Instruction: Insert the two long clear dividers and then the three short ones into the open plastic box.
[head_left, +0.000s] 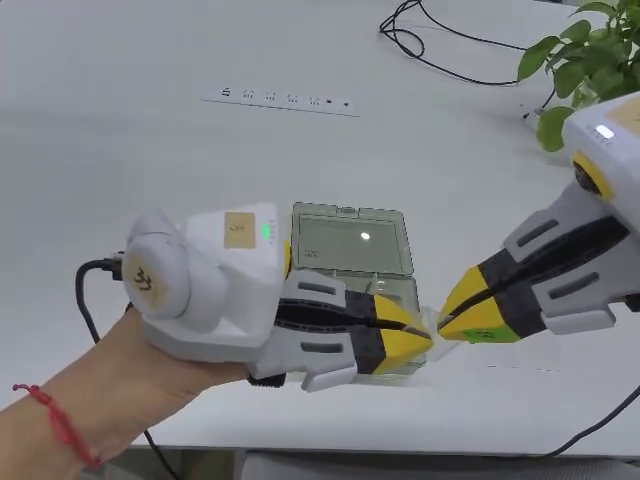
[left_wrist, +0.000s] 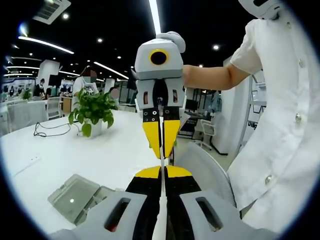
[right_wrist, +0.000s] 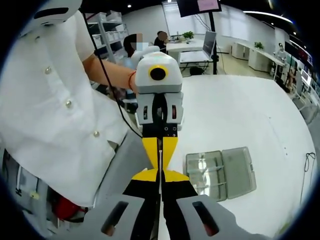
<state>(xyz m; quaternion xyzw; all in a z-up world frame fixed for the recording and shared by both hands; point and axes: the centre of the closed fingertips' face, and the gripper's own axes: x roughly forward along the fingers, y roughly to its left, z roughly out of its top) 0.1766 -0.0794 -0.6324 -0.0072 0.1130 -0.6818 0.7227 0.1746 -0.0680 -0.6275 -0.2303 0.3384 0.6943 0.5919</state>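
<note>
- So far, one clear divider (head_left: 436, 322) is off the table and not yet in the open plastic box (head_left: 352, 270); it hangs between the two tools' tips, and I cannot tell whether it is a long or a short one
- left gripper (head_left: 422, 341): jaws narrow, seemingly pinched on one end of that divider, which shows as a thin pale edge running up between them in the left gripper view
- right gripper (head_left: 447, 318): jaws likewise closed down on the other end, tip to tip with the left gripper
- The box lies just below and behind the left gripper's tips, its base (right_wrist: 192, 170) nearest them and its lid (head_left: 350, 240) folded flat open on the far side
- In the right gripper view the base shows faint lines across it, perhaps dividers already seated; too small to count
- My reading: partway at most, with the held piece yet to go down into its slots and others likely left
</note>
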